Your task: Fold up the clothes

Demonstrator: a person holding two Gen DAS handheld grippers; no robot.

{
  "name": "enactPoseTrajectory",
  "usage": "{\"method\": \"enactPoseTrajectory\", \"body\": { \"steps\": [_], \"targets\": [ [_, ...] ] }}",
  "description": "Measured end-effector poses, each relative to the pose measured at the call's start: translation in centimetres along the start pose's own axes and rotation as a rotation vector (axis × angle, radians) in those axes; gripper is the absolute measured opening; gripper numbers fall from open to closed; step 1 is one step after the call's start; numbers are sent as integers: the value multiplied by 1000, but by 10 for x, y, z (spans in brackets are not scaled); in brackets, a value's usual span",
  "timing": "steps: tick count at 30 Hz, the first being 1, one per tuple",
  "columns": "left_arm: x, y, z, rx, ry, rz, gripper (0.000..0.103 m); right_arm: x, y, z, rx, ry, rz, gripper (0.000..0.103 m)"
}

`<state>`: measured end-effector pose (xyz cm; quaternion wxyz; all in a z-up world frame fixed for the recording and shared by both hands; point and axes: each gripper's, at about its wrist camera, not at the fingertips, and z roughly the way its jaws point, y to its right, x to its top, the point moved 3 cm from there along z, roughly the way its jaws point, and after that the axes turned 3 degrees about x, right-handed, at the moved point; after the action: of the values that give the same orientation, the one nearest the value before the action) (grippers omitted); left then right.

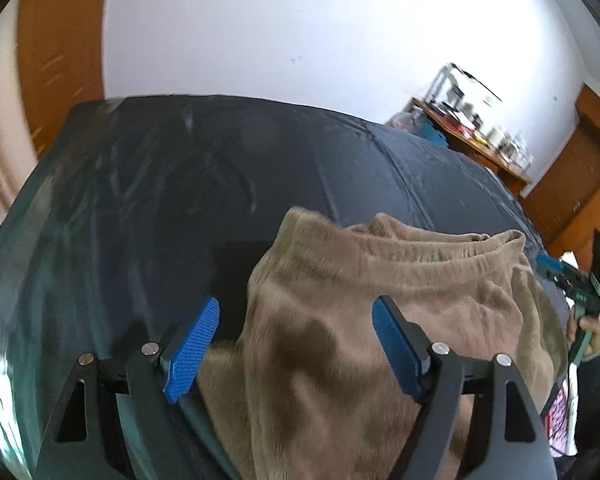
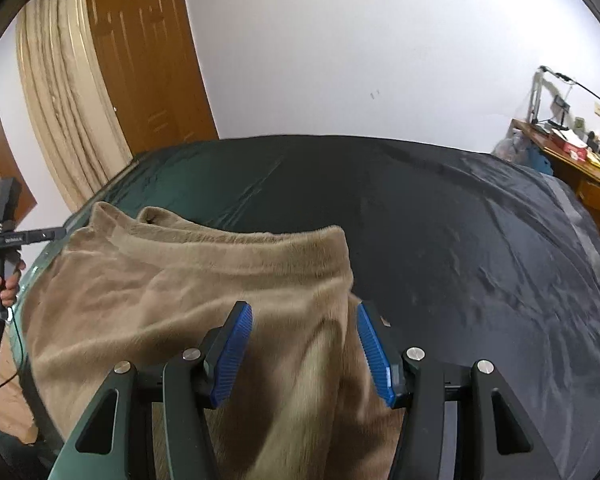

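Observation:
A tan fleece garment (image 1: 400,280) (image 2: 180,280) with an elastic waistband lies rumpled on the near part of a bed covered in a dark sheet (image 1: 180,180) (image 2: 460,240). My left gripper (image 1: 296,306) hovers over the garment's left edge with its blue pads wide apart and nothing pressed between them. My right gripper (image 2: 303,308) hovers over the garment's right edge, open, with the cloth lying loose below the pads. Each wrist view shows the other gripper at the side, held by a hand: the right gripper (image 1: 556,270) and the left gripper (image 2: 40,236).
The dark sheet stretches far beyond the garment. A cluttered wooden desk (image 1: 480,136) (image 2: 572,148) stands at the back right against a white wall. A wooden door (image 2: 148,60) and a beige curtain (image 2: 68,100) stand at the back left.

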<state>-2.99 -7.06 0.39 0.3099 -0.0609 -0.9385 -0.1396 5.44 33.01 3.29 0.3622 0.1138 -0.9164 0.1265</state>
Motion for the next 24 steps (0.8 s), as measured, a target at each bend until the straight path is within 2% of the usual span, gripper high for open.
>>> {"method": "enactPoseTrajectory", "body": {
  "steps": [9,15,16,17,18,19,20,21,22,24],
  "targets": [
    [25,5,47,17,-111,79,82,24,20,58,77,-112,37,56],
    [31,9,77,-28,-162,75,82,24,14,71,76,-79,-18,56],
    [31,9,79,-38,-162,73,79,23,12,71,73,-75,-28,55],
    [32,10,81,-50,-157,70,67,22,10,70,70,-72,-38,53],
    [32,12,82,-71,-153,66,59,21,9,69,66,-66,-49,45],
    [33,13,83,-97,-152,57,45,21,7,67,61,-57,-58,35],
    [34,14,82,-118,-149,48,38,21,5,65,57,-49,-65,32],
    [34,15,81,-126,-141,42,34,21,2,61,53,-34,-74,27],
    [35,17,78,-133,-131,42,26,20,0,56,52,-17,-82,21],
    [34,21,69,-146,-103,47,20,20,-4,44,49,20,-91,19]
  ]
}}
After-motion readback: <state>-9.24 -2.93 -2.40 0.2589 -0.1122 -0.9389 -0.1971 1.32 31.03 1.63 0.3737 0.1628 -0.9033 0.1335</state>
